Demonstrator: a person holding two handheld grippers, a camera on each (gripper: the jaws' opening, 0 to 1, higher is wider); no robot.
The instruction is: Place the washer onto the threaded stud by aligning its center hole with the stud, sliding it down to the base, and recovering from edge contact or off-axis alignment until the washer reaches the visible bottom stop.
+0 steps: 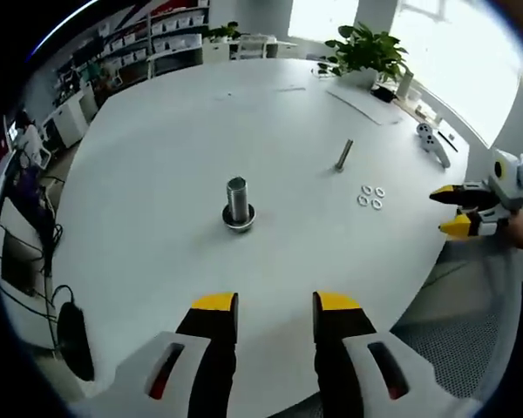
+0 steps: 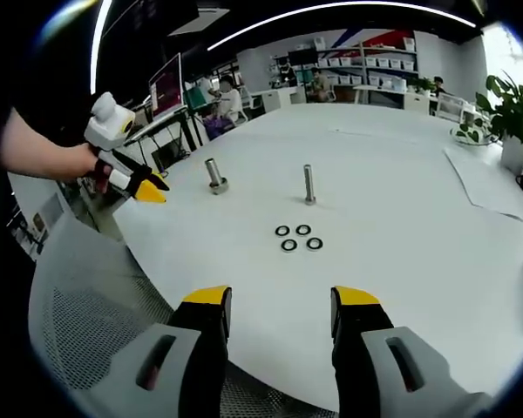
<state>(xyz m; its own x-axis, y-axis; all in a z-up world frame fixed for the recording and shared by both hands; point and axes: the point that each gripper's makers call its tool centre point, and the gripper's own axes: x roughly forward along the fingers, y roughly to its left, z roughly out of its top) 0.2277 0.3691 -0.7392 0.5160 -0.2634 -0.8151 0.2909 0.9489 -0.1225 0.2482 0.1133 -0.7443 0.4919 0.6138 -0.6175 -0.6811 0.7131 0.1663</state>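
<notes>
In the left gripper view the left gripper point(image 1: 275, 303) hangs open and empty before the upright threaded stud point(image 1: 237, 202) on the white worktop point(image 1: 157, 174), while in the right gripper view the right gripper point(image 2: 281, 298) gapes empty over four washers point(image 2: 297, 238) lying near a slimmer stud point(image 2: 309, 185).

- Four small washers point(image 2: 298, 238) lay flat on the white table point(image 2: 401, 261). They were round silver rings, each with a dark hole in the middle. They sat close together in a little bunch, and none sat on top of another.
- The thin stud point(image 2: 309, 185) stood straight up just past the washers. It was grey metal, with nothing on it.
- A fatter metal post point(image 1: 237, 203) stood up on a round base, well apart from the washers. It was shiny and grey, and nothing sat on it either.
</notes>
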